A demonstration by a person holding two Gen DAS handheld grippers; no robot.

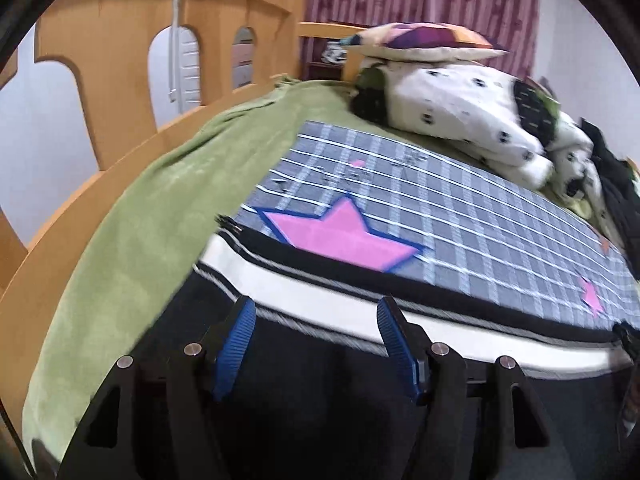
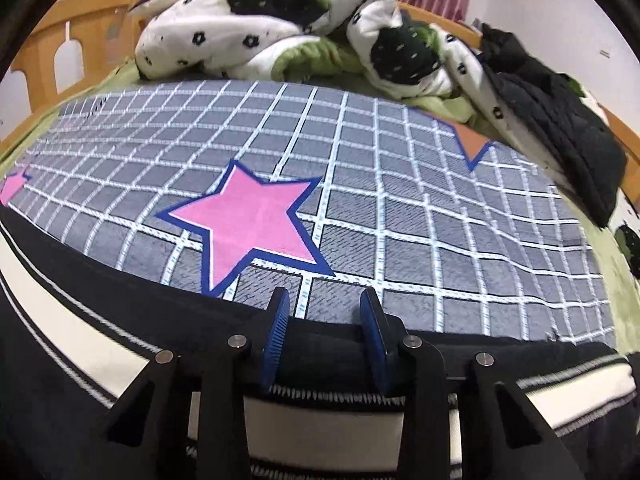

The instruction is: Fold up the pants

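Note:
The pants are black with a broad cream side stripe and thin white lines. They lie along the near edge of a grey checked blanket with pink stars. My left gripper is open, its blue pads spread just above the stripe. In the right wrist view the pants run across the bottom. My right gripper is open with its fingertips at the pants' far edge, fabric lying between them.
A crumpled white quilt with black flowers and a pillow lie at the head of the bed. A black jacket sits at the right. A green sheet and wooden bed rail border the left.

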